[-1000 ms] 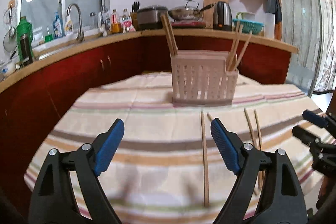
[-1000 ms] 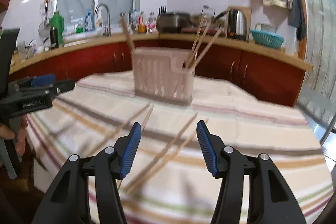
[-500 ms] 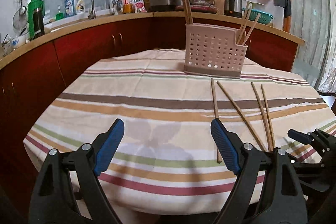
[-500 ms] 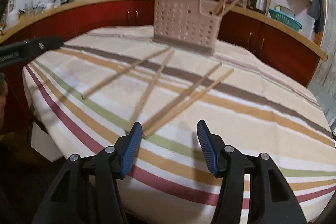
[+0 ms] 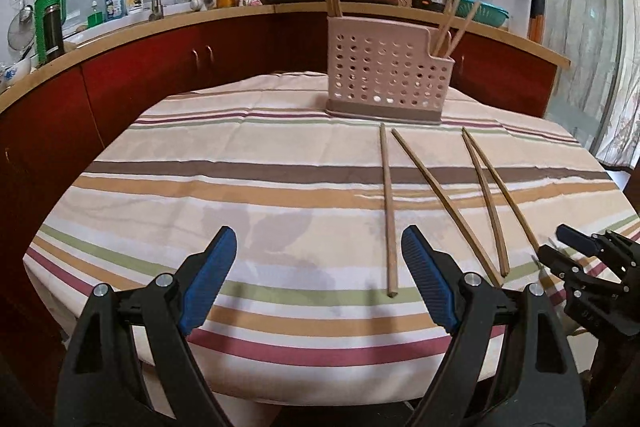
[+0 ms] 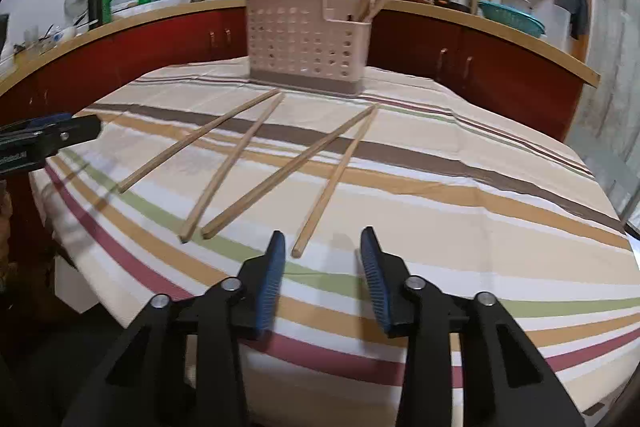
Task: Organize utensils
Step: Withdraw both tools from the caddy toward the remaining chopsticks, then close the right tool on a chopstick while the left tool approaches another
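A pink perforated utensil holder (image 5: 382, 65) (image 6: 306, 43) stands at the far side of the striped tablecloth with chopsticks upright in it. Several loose wooden chopsticks (image 5: 388, 207) (image 6: 334, 181) lie on the cloth in front of it. My left gripper (image 5: 318, 273) is open and empty, low over the near table edge, left of the nearest chopstick's end. My right gripper (image 6: 322, 269) is open and empty; the near end of the rightmost chopstick lies just ahead between its fingers. It shows at the right of the left wrist view (image 5: 560, 247).
A striped tablecloth (image 5: 240, 187) covers the round table. Red cabinets and a wooden counter (image 5: 160, 23) with sink, bottles, pots and a kettle curve behind. The left gripper shows at the left edge of the right wrist view (image 6: 48, 135).
Both grippers have pulled back toward the near table edge and settled lower. The right gripper has shifted so a chopstick end sits between its fingers. Chopsticks have not moved.
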`<state>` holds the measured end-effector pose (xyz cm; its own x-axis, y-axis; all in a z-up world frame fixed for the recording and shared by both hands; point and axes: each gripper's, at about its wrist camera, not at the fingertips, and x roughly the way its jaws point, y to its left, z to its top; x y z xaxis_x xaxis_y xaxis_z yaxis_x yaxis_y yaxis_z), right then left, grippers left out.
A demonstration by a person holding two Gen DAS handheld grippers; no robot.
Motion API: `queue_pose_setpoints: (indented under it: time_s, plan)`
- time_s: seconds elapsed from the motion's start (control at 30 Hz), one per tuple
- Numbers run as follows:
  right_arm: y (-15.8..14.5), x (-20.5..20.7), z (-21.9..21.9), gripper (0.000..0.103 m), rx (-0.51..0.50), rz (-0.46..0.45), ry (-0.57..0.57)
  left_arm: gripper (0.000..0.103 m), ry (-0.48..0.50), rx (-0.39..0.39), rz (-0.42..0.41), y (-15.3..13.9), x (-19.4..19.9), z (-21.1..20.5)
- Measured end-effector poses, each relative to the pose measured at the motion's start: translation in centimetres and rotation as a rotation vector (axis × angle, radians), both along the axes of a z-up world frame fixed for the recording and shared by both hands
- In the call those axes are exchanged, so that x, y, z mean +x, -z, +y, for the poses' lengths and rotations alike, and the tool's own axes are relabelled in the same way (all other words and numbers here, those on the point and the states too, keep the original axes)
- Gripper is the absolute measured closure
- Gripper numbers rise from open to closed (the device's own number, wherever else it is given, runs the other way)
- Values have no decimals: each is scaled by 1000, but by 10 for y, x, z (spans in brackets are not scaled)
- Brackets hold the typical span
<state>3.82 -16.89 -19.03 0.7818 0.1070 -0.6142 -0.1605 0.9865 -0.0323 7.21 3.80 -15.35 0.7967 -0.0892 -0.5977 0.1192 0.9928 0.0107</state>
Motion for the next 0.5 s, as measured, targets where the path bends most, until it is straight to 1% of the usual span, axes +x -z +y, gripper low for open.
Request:
queue_pose_setpoints:
  time_s: [0.07,0.1,0.17,0.2,0.27,0.37,0.43,0.5]
  plan:
    - [1,0,0,76,8,3,-11,20,7,6,7,2,0,-3]
    - [1,0,-2,83,13,6,-9,20,10,9,11,3,1,-5]
    - [0,2,-9,92,29,16,10,20,18,12,17,5,1,-8]
    - [0,2,-15,94,42,21,27,20,22,14,22,6,2,-10]
    - [-1,2,-25,94,54,23,56,20,28,17,28,8,3,-13]
    - [-1,1,-31,94,53,18,64,20,39,21,38,11,5,-18]
    - [0,1,-33,94,72,17,60,20,46,26,45,13,7,-22]
    - [1,1,-33,91,82,11,57,20,51,31,51,15,8,-26]
